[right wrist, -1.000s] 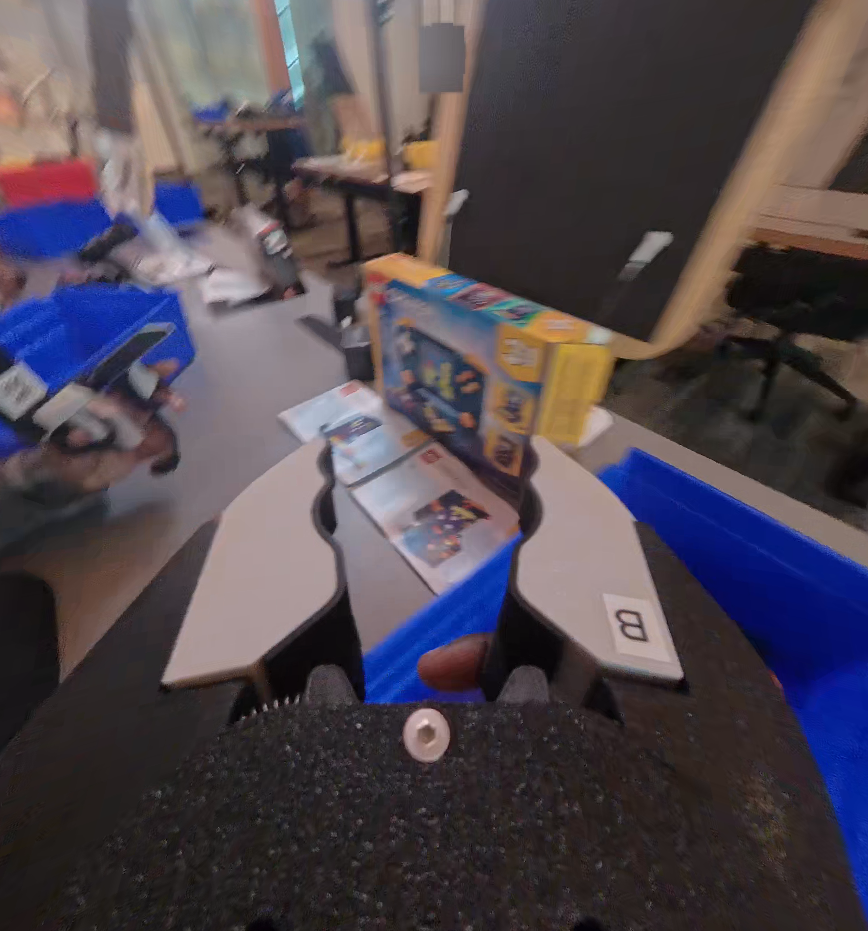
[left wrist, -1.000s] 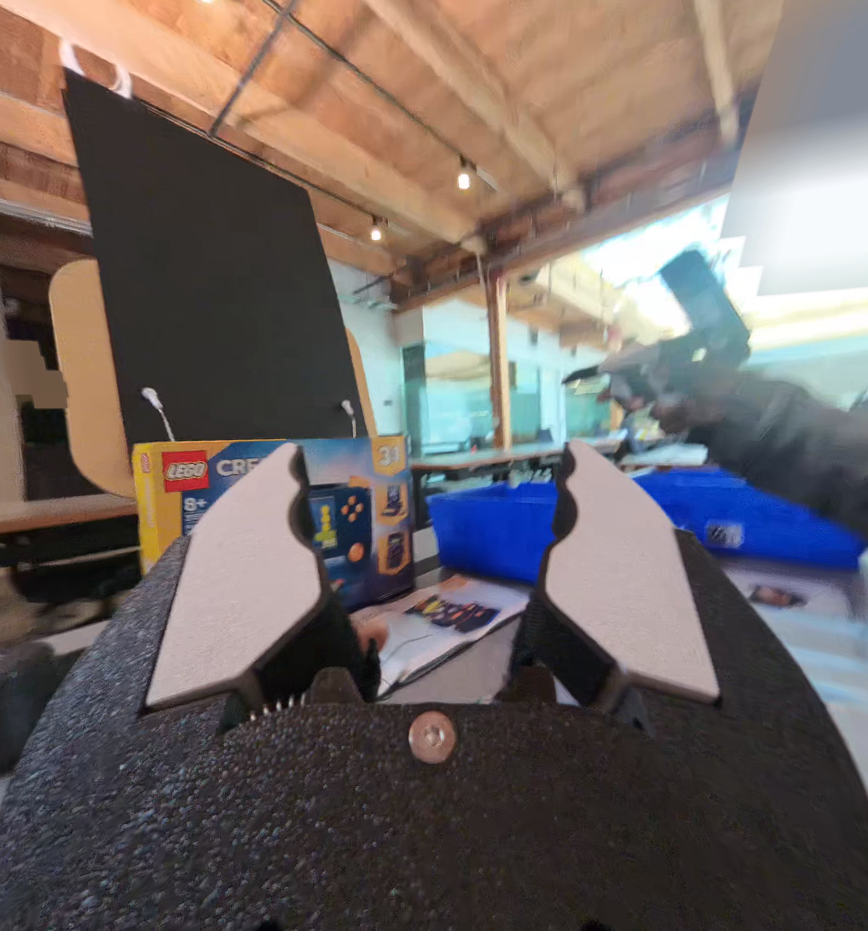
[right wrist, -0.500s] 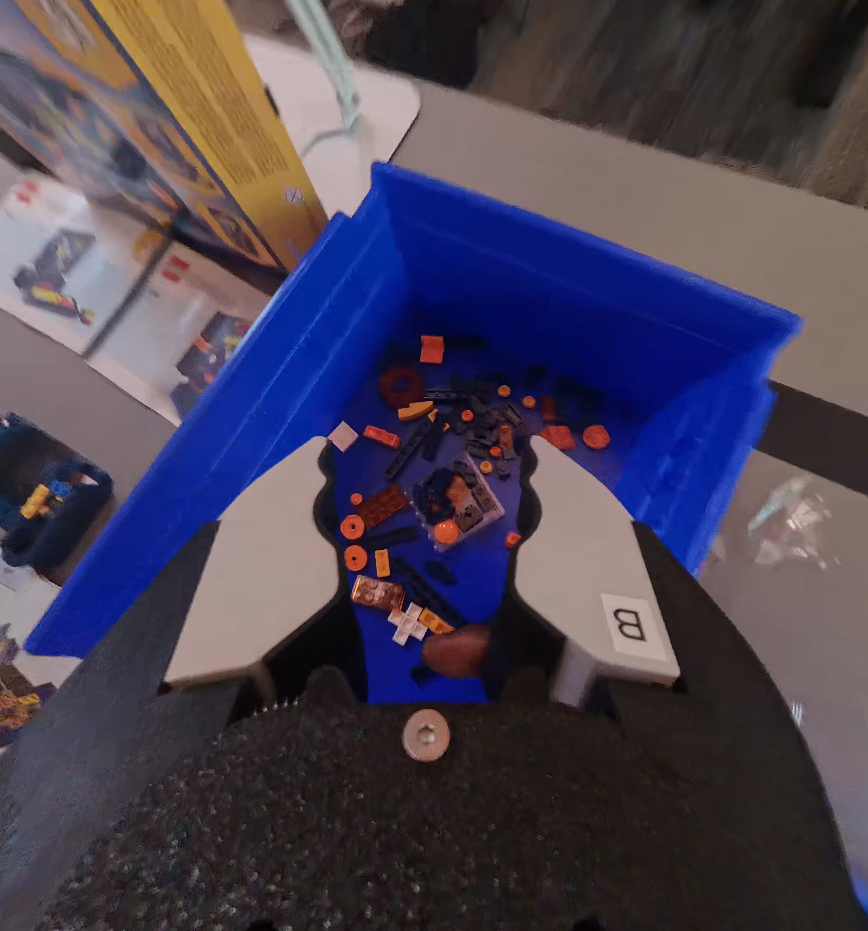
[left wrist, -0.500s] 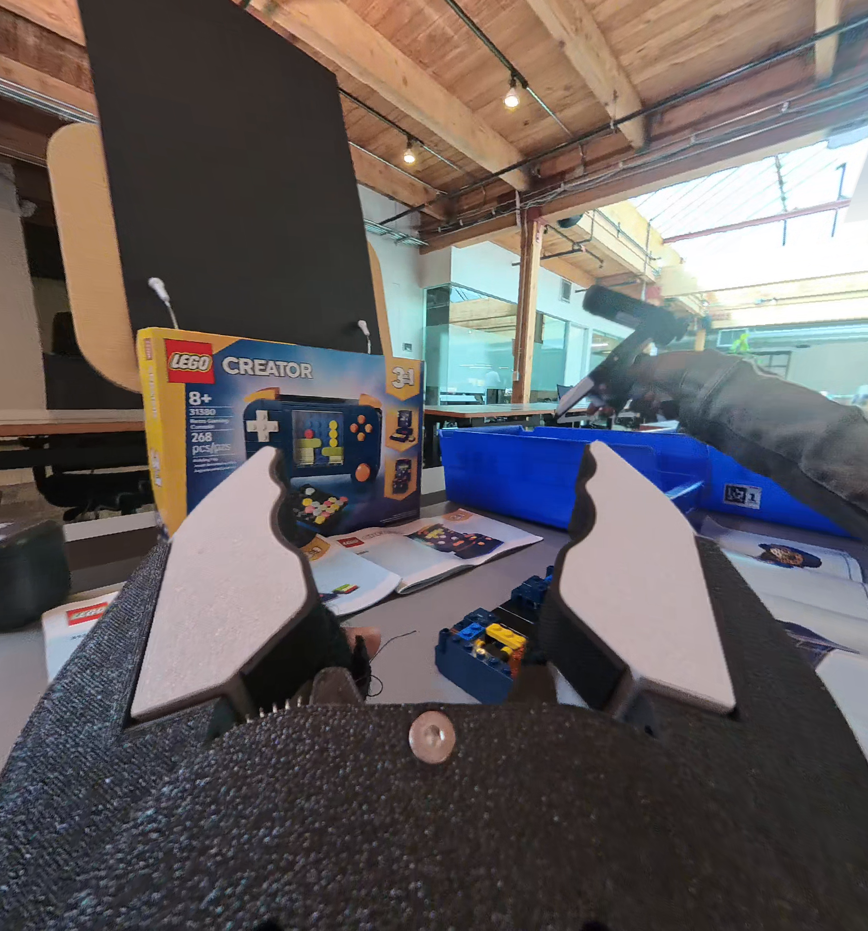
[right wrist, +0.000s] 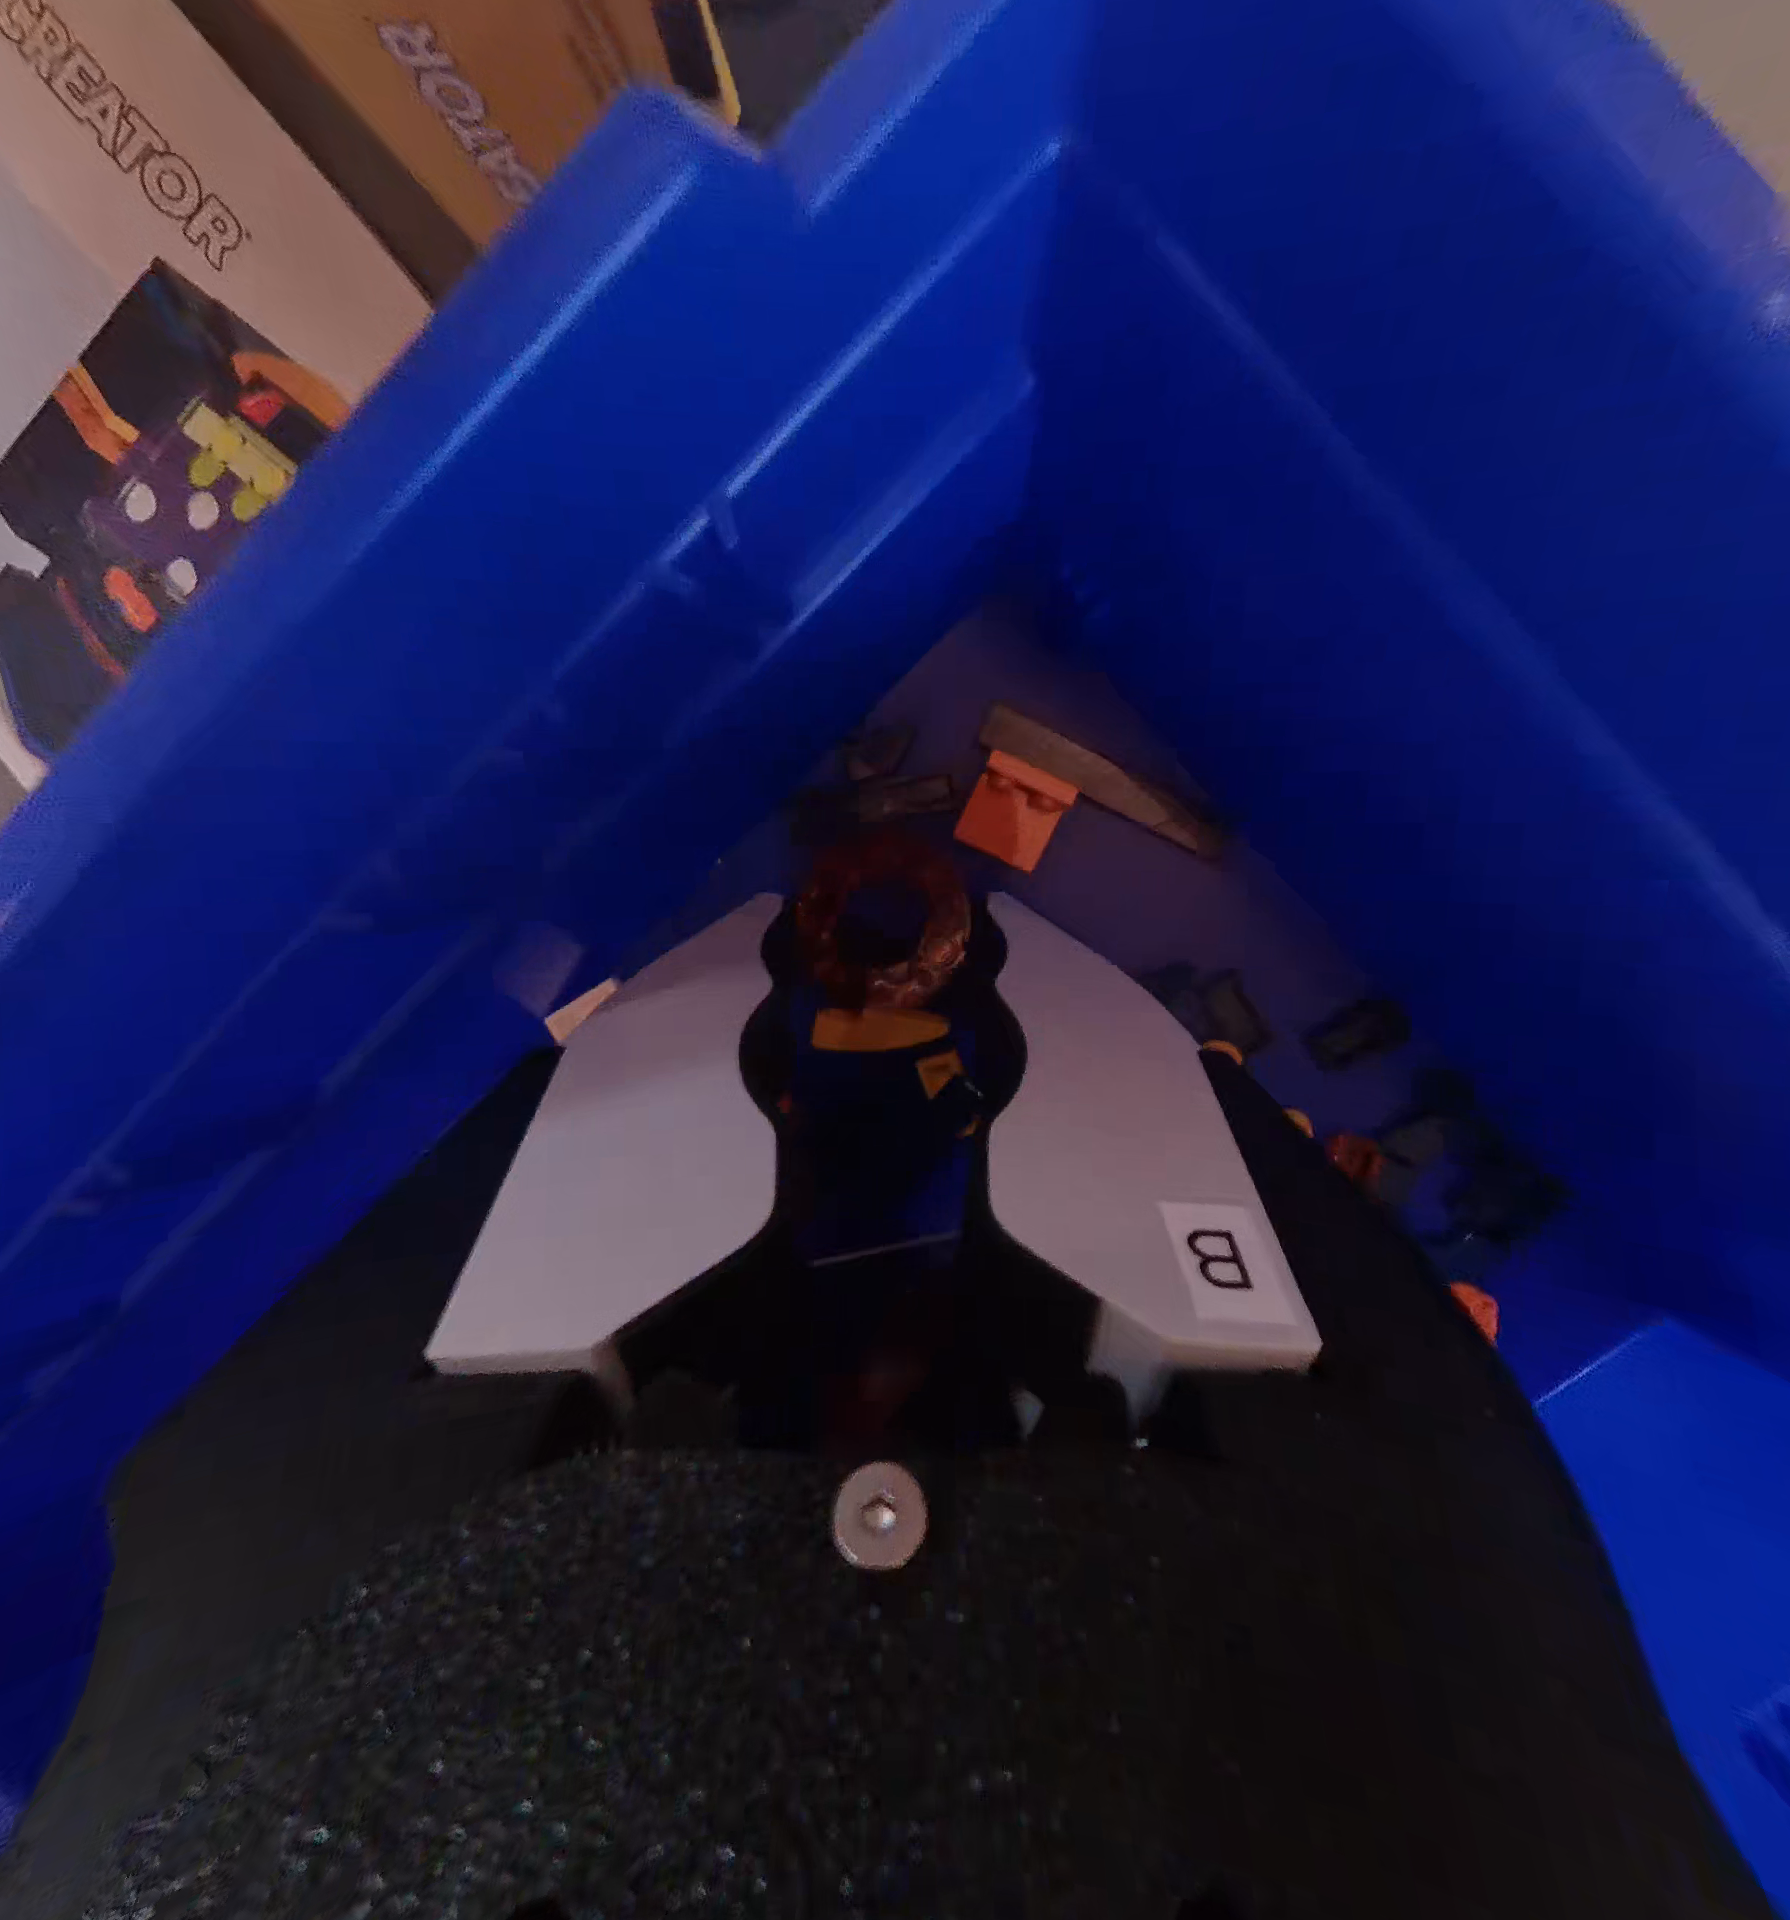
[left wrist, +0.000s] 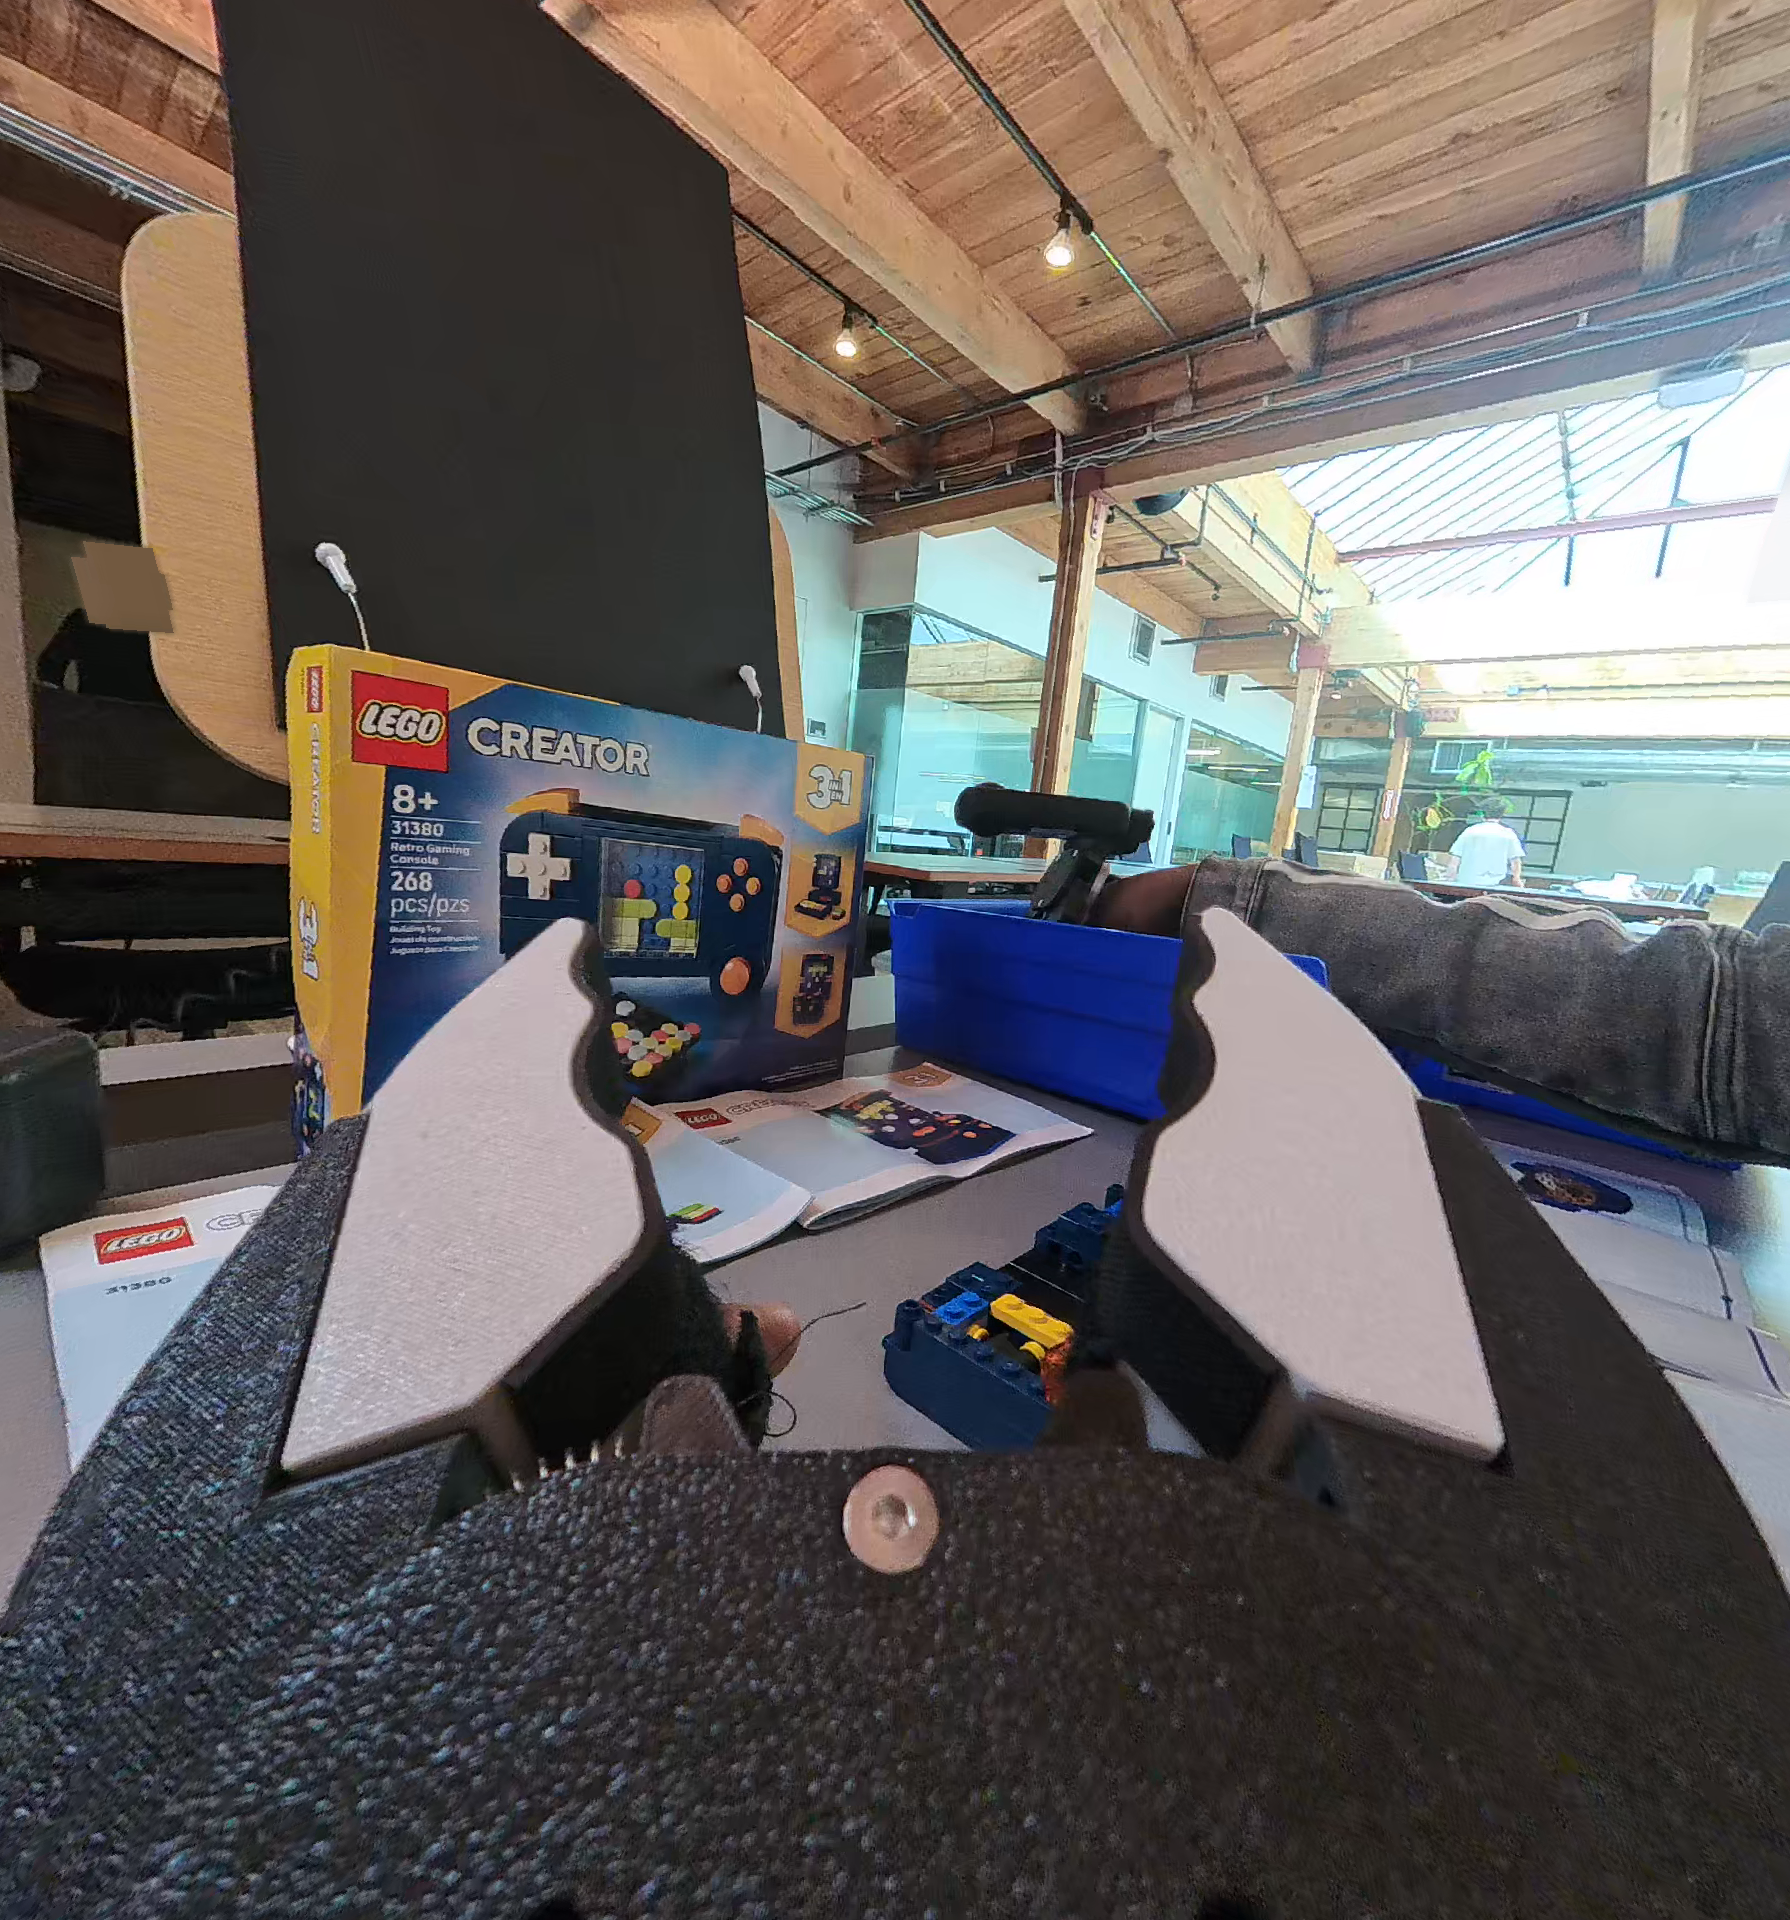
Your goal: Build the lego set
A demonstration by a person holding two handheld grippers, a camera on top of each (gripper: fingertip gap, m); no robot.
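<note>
Left wrist view: the left gripper [left wrist: 886, 966] is seen low over the grey table [left wrist: 849, 1278], its two fingers [left wrist: 486, 1174] spread wide with nothing between them. A small dark blue brick assembly [left wrist: 979, 1351] with yellow and lighter blue pieces on top lies on the table just below the right-hand finger, apart from both pads. An upright toy box [left wrist: 579, 883], blue-fronted with a yellow side, stands beyond the fingers, and open instruction booklets [left wrist: 870, 1143] are spread flat before it. Another white booklet [left wrist: 112, 1288] lies at the left edge, near a dark rounded case [left wrist: 8, 1143]. A blue bin [left wrist: 1026, 997] stands to the right of the box, and a grey-sleeved arm [left wrist: 1556, 997] is stretched over it, with the black body of the other gripper showing above the bin's rim.

Right wrist view: the right gripper [right wrist: 886, 961] is plunged into a corner of the blue bin [right wrist: 662, 520], its fingers [right wrist: 652, 1122] drawn narrow. A dark reddish-brown ring piece [right wrist: 883, 930] is seen right at the fingertips; whether the pads press on it cannot be told, as the view there is dim and blurred. An orange brick [right wrist: 1016, 816] lies just beyond the ring on the bin floor, beside a long grey piece [right wrist: 1099, 774], and small dark pieces [right wrist: 1358, 1029] are scattered to the right. A booklet [right wrist: 143, 468] is seen outside the bin wall
</note>
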